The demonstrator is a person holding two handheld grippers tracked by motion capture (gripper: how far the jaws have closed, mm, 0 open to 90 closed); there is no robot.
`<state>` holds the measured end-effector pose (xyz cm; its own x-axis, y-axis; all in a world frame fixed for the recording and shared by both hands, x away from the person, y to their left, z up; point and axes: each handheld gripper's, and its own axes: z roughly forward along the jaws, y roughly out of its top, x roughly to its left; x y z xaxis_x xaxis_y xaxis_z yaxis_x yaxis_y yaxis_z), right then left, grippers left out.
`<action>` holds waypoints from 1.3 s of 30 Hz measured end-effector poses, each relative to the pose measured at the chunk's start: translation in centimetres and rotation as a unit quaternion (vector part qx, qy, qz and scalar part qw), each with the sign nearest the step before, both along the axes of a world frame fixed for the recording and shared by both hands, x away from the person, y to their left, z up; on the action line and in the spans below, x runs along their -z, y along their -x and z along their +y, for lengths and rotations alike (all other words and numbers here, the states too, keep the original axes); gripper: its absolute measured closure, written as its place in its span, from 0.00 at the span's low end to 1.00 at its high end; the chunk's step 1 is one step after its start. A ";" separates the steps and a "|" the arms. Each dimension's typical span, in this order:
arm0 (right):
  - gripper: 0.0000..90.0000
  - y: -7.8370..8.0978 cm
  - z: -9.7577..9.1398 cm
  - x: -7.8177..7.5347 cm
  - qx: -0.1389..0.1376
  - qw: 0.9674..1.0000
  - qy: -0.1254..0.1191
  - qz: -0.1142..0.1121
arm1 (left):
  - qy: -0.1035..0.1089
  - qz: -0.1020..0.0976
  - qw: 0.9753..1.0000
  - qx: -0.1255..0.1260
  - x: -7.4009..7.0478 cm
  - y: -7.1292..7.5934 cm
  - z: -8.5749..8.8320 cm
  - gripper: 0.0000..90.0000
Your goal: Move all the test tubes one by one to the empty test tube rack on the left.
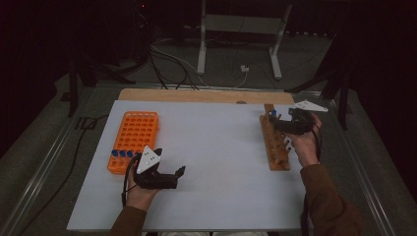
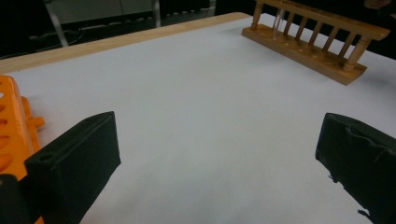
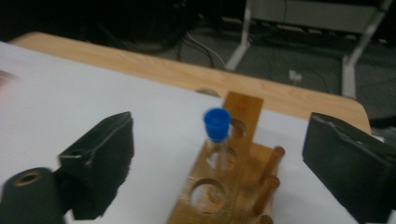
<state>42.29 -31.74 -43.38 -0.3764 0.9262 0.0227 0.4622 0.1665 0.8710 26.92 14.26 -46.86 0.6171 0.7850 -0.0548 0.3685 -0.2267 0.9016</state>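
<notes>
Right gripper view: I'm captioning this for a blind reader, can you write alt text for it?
A clear test tube with a blue cap stands upright in a wooden rack, between the open black jaws of the right gripper, which do not touch it. The rack sits on a white table with a wooden edge; dark floor and cables lie beyond.

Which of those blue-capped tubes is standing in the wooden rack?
The lone blue-capped tube between the right gripper's open jaws stands in the wooden rack; the others sit in the orange rack.
</notes>
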 end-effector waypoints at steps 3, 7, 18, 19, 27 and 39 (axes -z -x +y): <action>0.28 -0.7 0.2 0.8 -0.001 1.000 0.011 0.010 | -0.001 0.002 1.000 0.000 0.1 0.0 -0.1 0.01; 0.51 -1.3 0.5 1.4 -0.006 1.000 0.019 0.012 | -0.006 0.004 1.000 0.004 0.2 0.1 -0.3 0.01; 0.78 -2.1 0.8 1.9 -0.011 0.999 0.037 0.032 | -0.009 0.006 1.000 0.008 0.4 0.1 -0.6 0.01; 0.79 -2.1 0.8 1.9 -0.010 0.999 0.038 0.035 | -0.008 0.006 1.000 0.008 0.4 0.1 -0.6 0.01; 0.85 -2.2 0.4 2.1 -0.008 0.999 0.032 0.041 | -0.008 0.008 1.000 0.009 0.5 0.1 -0.6 0.01; 0.85 -1.8 0.0 1.4 -0.005 0.999 0.016 0.030 | -0.006 0.011 1.000 0.009 0.6 0.1 -0.7 0.01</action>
<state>44.04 -31.77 -44.80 -0.3839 0.9232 0.0160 0.5117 0.1983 0.8360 26.80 13.58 -47.46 0.6298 0.7745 -0.0593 0.3843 -0.2443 0.8903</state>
